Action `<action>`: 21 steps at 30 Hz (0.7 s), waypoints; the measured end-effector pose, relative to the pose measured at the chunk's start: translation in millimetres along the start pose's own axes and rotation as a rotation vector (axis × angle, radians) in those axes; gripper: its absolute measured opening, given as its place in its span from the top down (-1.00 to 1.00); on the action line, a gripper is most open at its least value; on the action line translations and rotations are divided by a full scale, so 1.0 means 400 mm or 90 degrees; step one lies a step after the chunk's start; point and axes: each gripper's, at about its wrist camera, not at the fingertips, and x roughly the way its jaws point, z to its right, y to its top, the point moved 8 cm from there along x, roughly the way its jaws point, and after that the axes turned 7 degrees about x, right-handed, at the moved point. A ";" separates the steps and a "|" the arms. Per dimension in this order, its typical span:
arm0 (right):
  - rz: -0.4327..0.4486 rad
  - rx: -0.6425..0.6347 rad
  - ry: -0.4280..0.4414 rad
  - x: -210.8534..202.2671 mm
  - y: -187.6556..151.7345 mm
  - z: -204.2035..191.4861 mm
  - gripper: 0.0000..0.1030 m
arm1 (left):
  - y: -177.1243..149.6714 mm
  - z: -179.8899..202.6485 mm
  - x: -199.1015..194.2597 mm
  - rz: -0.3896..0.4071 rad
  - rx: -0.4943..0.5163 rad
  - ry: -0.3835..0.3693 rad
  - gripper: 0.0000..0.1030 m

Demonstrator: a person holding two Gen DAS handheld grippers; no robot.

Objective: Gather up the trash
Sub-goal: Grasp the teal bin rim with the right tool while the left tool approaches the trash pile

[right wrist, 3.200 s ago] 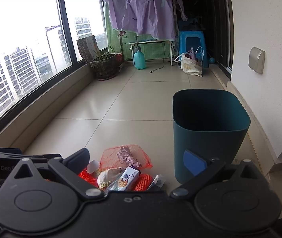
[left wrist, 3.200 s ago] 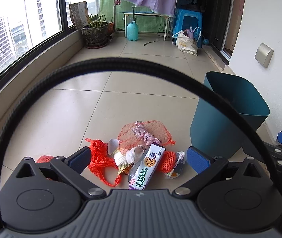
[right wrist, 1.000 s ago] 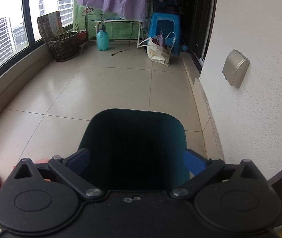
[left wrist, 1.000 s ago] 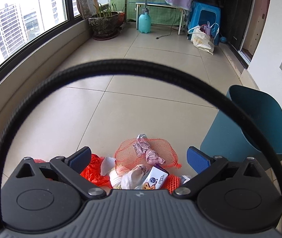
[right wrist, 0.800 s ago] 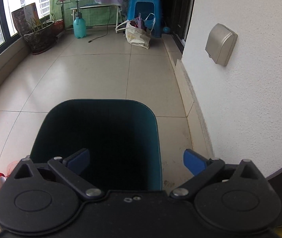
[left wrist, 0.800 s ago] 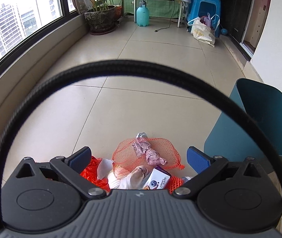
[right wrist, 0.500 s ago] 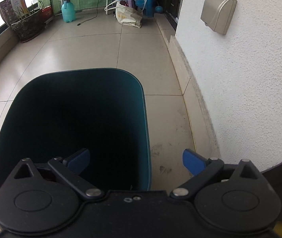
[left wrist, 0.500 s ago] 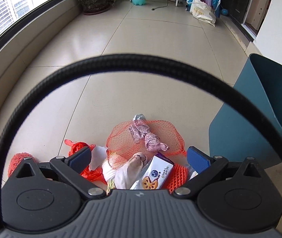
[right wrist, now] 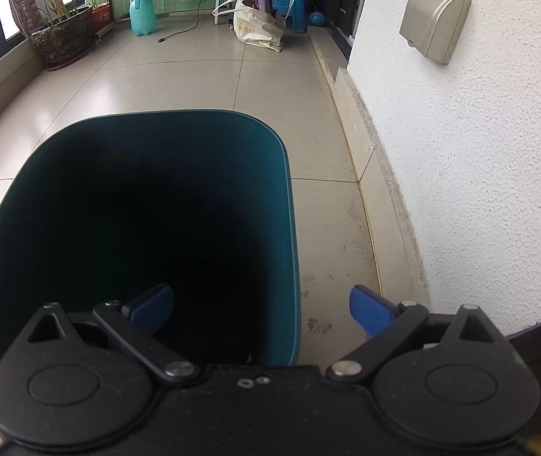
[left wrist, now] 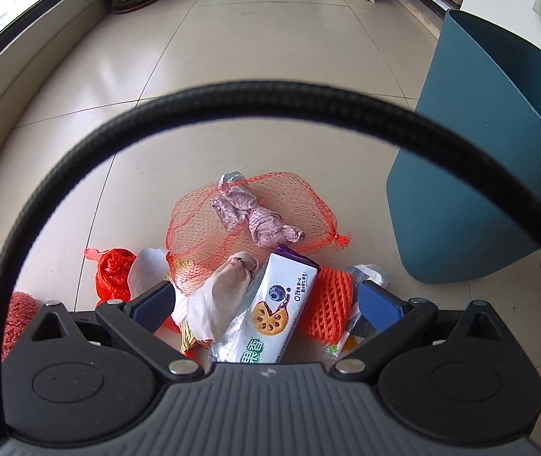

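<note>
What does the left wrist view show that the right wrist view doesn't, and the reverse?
Only the left wrist view shows the trash pile: red net bag, biscuit wrapper, crumpled tissue, with the open left claw over it. Only the right wrist view shows the bin's dark interior under the open right claw. Both show the teal bin, plant pot and wall box.

The heap of orange netting and wrappers (left wrist: 255, 250) is viewed closely from above by the left wrist camera. The dark teal plastic bin (right wrist: 285, 228) is looked into by the right; it is shared by both views.
</note>
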 end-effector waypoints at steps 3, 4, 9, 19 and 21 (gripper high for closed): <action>0.006 -0.001 0.001 0.002 0.003 0.005 -0.88 | -0.006 -0.003 0.006 -0.003 0.000 0.000 -0.99; 0.008 0.001 0.007 0.002 0.004 0.008 -0.88 | -0.007 -0.005 0.008 -0.005 0.000 0.001 -0.99; 0.033 0.021 0.067 -0.018 0.018 0.017 -0.83 | -0.011 -0.005 0.007 -0.005 0.003 0.000 -0.99; 0.150 0.036 0.198 -0.099 0.058 0.031 -0.38 | -0.012 0.006 -0.009 0.012 0.025 -0.002 -0.99; 0.144 0.029 0.189 -0.097 0.067 0.034 -0.38 | -0.012 0.009 -0.011 0.015 0.031 0.000 -0.99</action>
